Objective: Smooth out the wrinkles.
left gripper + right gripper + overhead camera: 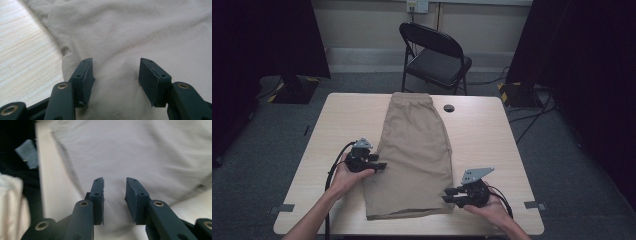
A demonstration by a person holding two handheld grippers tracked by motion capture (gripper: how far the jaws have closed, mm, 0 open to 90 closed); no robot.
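Observation:
A pair of tan shorts [414, 150] lies flat and folded lengthwise down the middle of the light wooden table [482, 135], waistband at the far end. My left gripper [382, 165] is at the shorts' left edge, pointing right. In the left gripper view the cloth [130, 32] spreads under my open left gripper [115, 62], and nothing is between the fingers. My right gripper [448, 195] sits at the near right corner of the shorts, pointing left. In the right gripper view it [114, 180] hangs over the cloth [140, 150], open with a narrower gap.
A black folding chair [437, 55] stands behind the table's far edge. A round black cable hole [449, 108] is in the tabletop beside the waistband. Grey tape marks [282, 208] sit at the near corners. Dark curtains and stand bases flank the table.

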